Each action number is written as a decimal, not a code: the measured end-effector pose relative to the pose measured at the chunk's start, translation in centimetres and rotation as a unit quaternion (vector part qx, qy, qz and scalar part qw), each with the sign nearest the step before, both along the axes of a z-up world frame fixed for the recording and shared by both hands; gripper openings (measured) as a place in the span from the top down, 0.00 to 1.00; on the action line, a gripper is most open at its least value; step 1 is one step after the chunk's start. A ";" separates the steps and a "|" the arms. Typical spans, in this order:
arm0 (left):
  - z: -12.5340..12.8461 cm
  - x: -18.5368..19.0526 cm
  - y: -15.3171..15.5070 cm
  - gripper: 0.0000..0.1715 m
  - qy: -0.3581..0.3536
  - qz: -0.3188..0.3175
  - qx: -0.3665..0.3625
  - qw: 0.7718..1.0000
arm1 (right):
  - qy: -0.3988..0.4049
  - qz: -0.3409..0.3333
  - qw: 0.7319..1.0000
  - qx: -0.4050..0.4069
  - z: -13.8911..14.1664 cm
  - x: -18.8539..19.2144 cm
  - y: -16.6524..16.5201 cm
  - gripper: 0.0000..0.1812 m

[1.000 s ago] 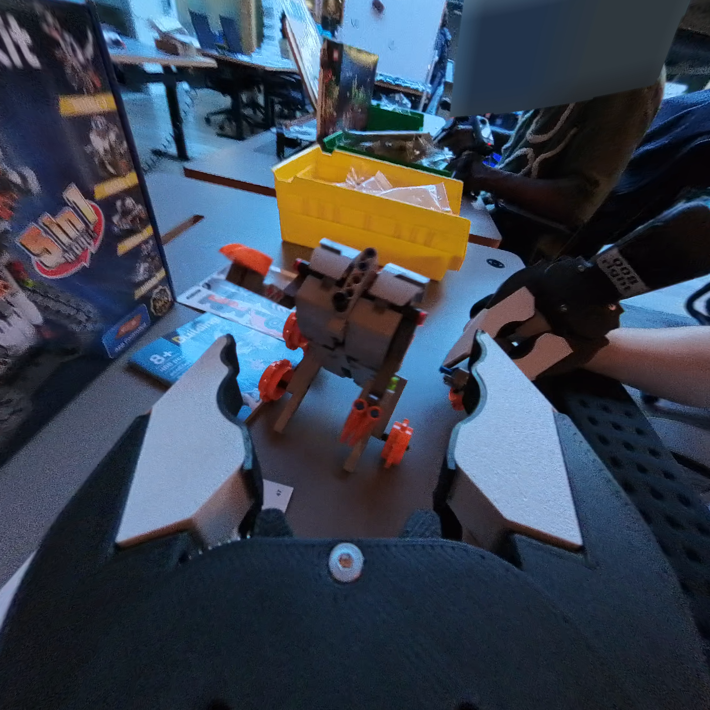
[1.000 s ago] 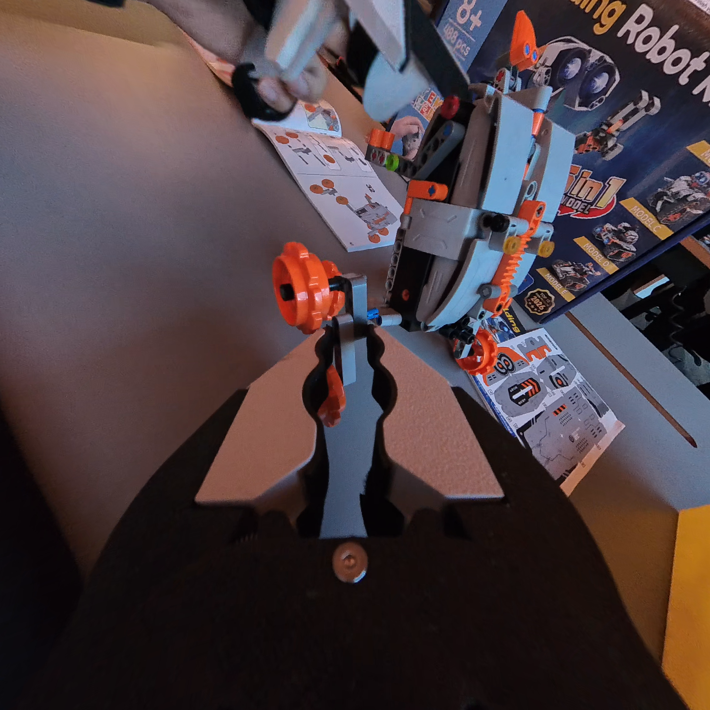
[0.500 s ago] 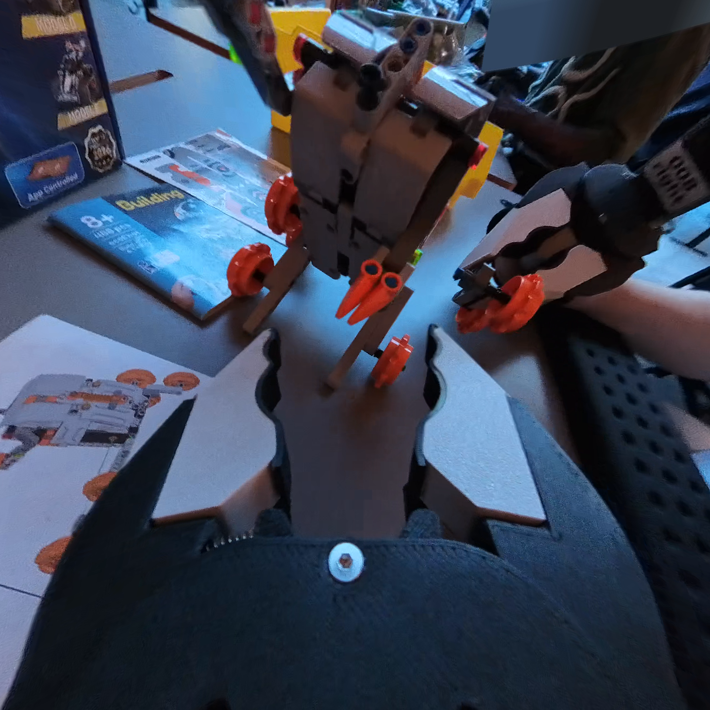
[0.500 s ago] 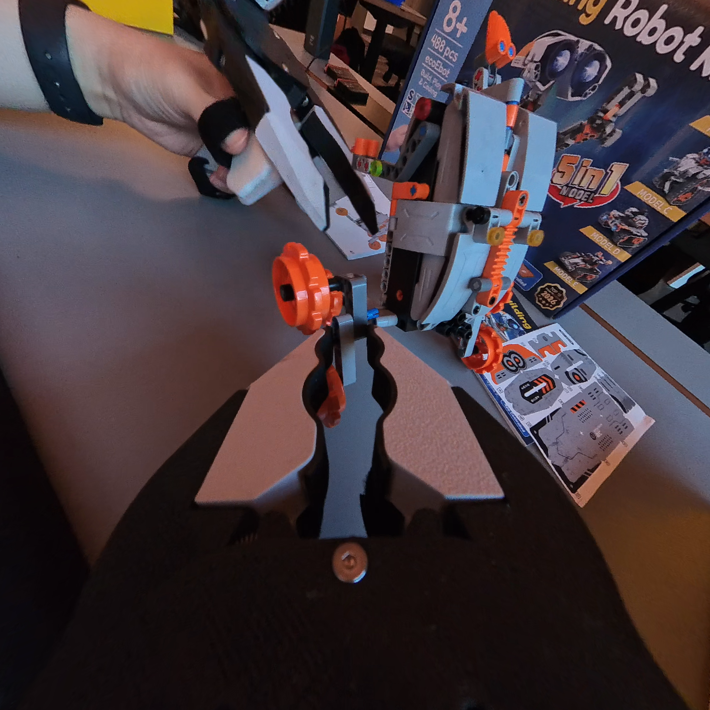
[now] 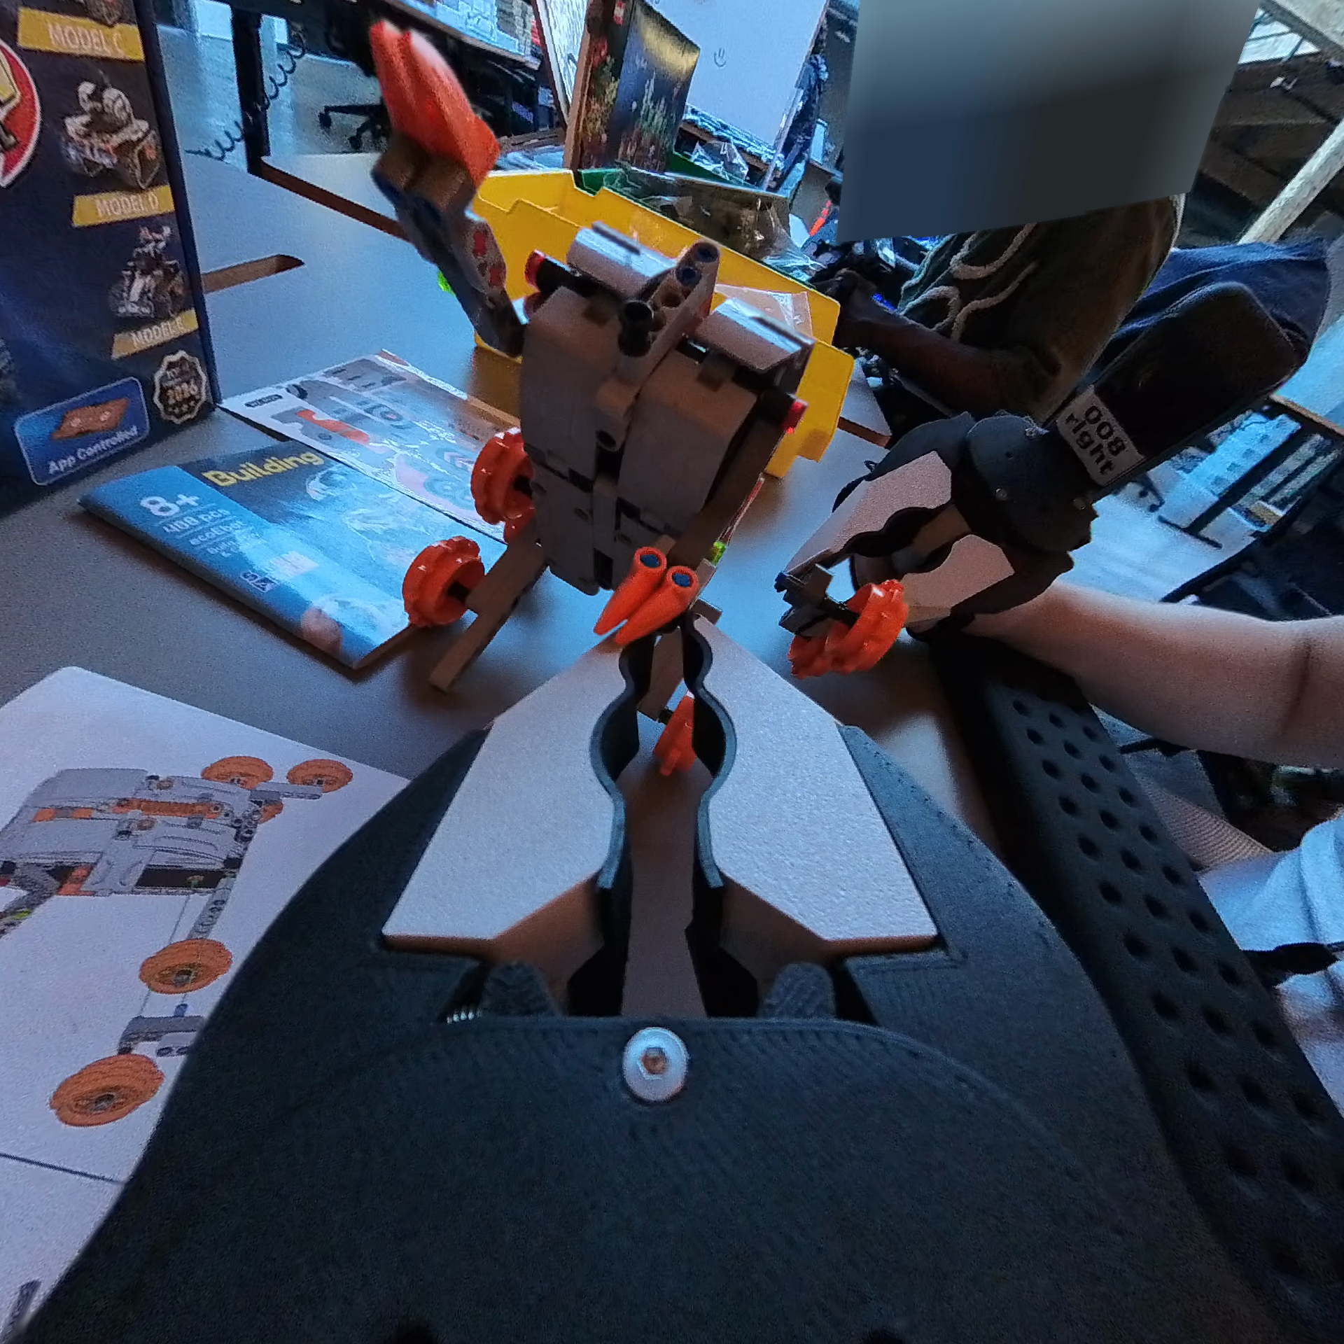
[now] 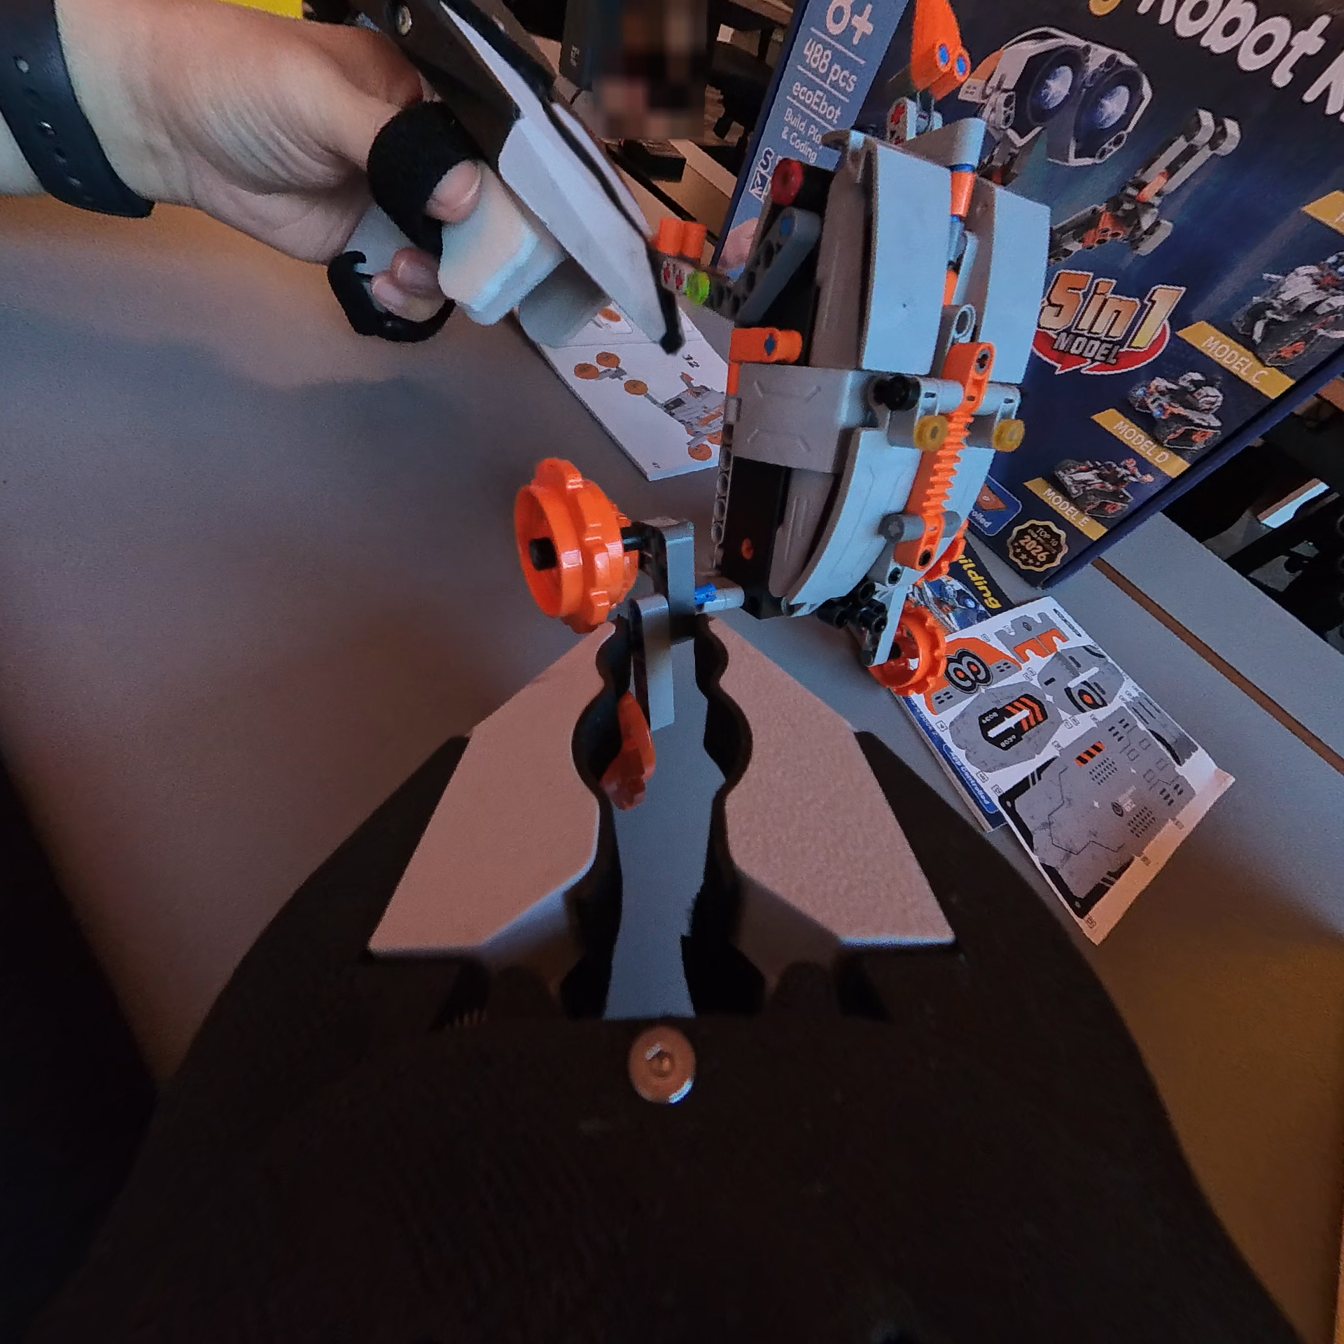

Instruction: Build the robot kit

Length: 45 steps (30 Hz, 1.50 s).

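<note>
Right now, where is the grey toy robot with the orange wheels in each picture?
Left wrist view: the grey toy robot stands upper middle, one leg pinched in the left gripper.
Right wrist view: it stands right of centre, another leg pinched in the right gripper.
Shared landmark: the dark blue box, far left in the left view, upper right in the right view.

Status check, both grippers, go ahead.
Left gripper shut on robot model's grey leg. Right gripper shut on wheel strut beside model. Booklets lie close by.
</note>
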<state>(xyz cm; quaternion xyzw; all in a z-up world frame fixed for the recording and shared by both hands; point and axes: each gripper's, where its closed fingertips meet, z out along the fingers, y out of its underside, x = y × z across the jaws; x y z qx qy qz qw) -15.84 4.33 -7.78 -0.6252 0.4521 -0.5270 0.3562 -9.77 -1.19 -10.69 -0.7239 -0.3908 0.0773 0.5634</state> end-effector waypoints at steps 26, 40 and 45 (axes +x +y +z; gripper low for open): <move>1.6 -0.5 1.1 0.73 -0.032 0.029 -0.011 0.999 | -0.008 0.001 1.000 -0.009 -0.4 -0.1 0.0 0.92; 0.8 6.5 3.0 0.33 -0.065 0.043 0.027 0.997 | -0.008 0.003 1.000 -0.014 -0.6 -0.1 0.0 0.92; -1.0 7.3 1.8 0.29 -0.003 -0.058 0.010 0.998 | -0.006 0.002 1.000 -0.012 -0.5 0.0 0.0 0.92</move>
